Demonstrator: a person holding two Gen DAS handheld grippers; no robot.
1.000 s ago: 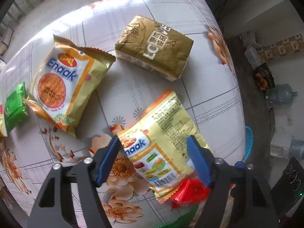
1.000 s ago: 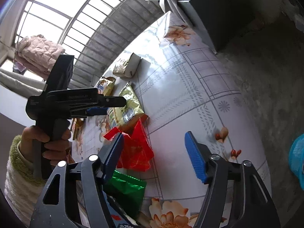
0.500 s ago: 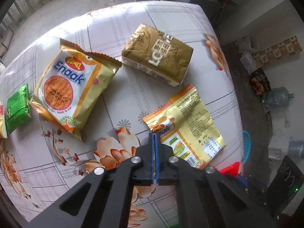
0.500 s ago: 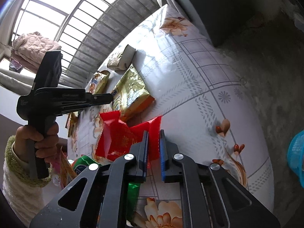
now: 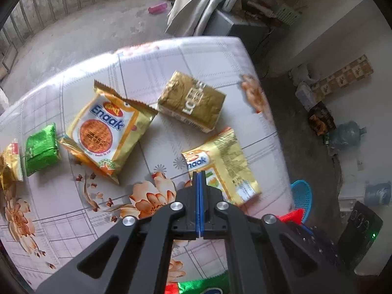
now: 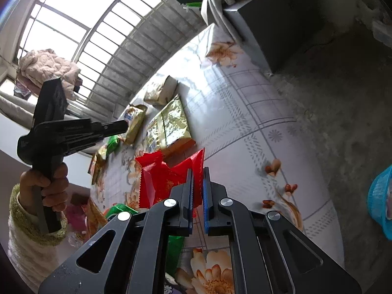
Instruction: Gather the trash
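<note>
Your left tool (image 5: 199, 175) has its two blue pads pressed fully together with nothing between them; it hangs over the near edge of the yellow Enaak wrapper (image 5: 224, 164), which lies flat on the floral worktop (image 5: 152, 58) and is not gripped. Your right tool (image 6: 198, 171) is clamped on the corner of the red wrapper (image 6: 159, 178), whose foil edge stands up between the pads; the rest of that wrapper spreads out to the left of the tool. In the right wrist view, your left hand (image 6: 49, 186), in a cream and green knitted sleeve (image 6: 27, 240), holds the other tool's handle at the left of the scene, above the worktop. Other trash lies on the worktop in the left wrist view: a large Enaak bag (image 5: 107, 132) left of centre, a gold packet (image 5: 192, 104) just beyond it to the right, a green foil packet (image 5: 41, 149) further left, and a gold and red wrapper (image 5: 11, 161) at the far left edge. The two Enaak items lie apart and do not touch. A second green packet (image 6: 175, 252) shows under the right tool's arms at the near edge. A blue basket (image 5: 302, 199) stands on the floor beyond the right edge of the worktop
</note>
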